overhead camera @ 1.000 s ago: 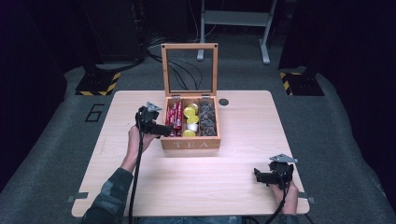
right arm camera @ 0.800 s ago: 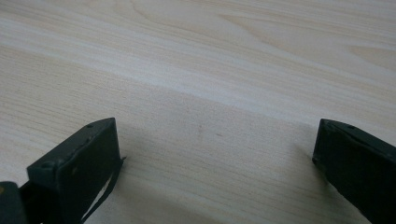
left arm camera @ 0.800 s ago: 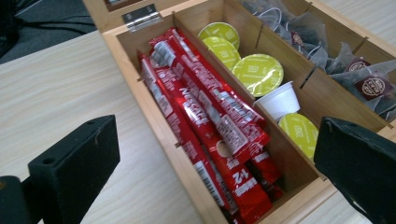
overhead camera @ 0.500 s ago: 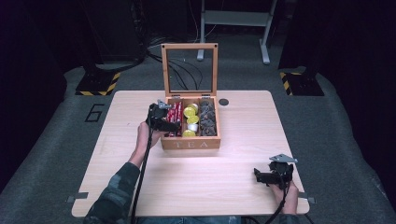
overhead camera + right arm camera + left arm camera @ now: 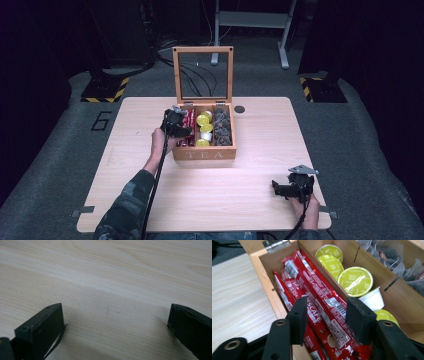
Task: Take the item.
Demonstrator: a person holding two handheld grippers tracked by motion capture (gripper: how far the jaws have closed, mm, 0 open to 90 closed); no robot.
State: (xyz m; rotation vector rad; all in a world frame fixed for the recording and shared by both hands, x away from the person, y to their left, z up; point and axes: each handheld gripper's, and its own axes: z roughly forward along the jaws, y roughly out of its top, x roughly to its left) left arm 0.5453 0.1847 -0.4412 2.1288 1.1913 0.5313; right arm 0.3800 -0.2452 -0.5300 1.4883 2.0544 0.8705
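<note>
An open wooden tea box (image 5: 204, 153) marked TEA stands mid-table with its glass lid (image 5: 203, 75) upright. Its left compartment holds red Nescafe stick packets (image 5: 317, 312), the middle one yellow-green capsules (image 5: 355, 281), the right one dark tea bags (image 5: 409, 267). My left gripper (image 5: 179, 127) hangs open over the left compartment, and its jaws straddle one red packet (image 5: 325, 315) without closing on it. My right gripper (image 5: 290, 187) rests open low over the bare table (image 5: 112, 277) near the front right corner, nothing between its jaws.
A small dark round disc (image 5: 239, 109) sits in the tabletop right of the box. A wooden divider (image 5: 332, 287) separates packets from capsules. Floor cables (image 5: 200, 70) and a metal stand (image 5: 250, 20) lie beyond the table's far edge.
My left gripper has moved right from beside the box to over its left compartment. The right gripper has stayed in place.
</note>
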